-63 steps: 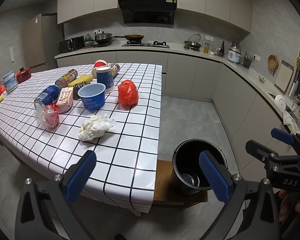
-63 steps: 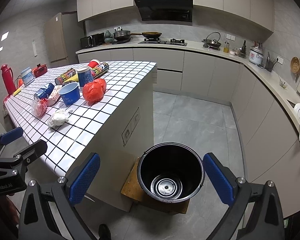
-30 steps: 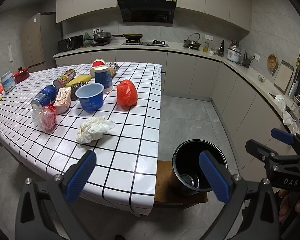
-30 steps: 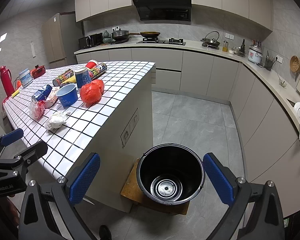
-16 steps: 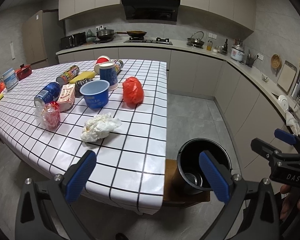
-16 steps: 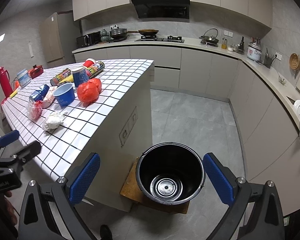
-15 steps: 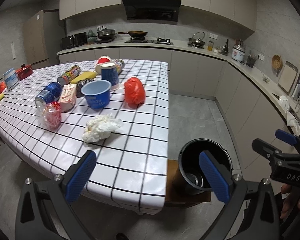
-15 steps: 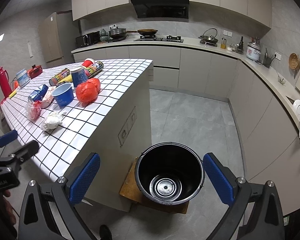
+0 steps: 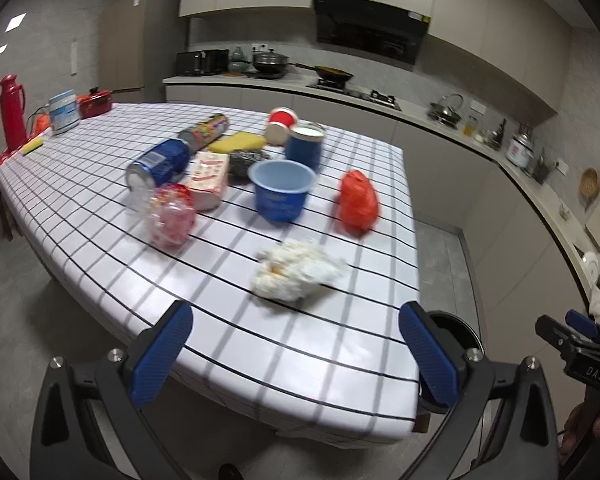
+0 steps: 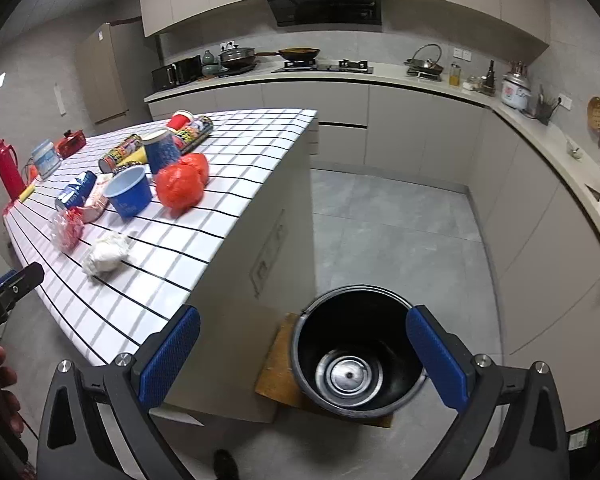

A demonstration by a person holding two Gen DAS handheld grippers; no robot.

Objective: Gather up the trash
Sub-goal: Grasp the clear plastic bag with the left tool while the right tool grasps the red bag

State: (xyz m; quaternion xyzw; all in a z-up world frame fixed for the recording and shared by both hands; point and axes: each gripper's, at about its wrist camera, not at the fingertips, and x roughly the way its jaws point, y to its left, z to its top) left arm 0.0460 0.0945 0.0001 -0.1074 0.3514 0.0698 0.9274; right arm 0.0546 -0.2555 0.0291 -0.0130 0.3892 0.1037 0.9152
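Lining up on the crumpled tissue wad [image 9: 296,276], which sits dead ahead of the wide-open, empty left gripper [image 9: 296,354] near the table [image 9: 340,356] corner, while the open, empty right gripper [image 10: 304,354] hangs over the bin [image 10: 356,360], farther off.

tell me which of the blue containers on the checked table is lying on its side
The blue drinks can with a silver end, beside the cream packet. The open blue bowl and the taller blue cup behind it both stand upright.
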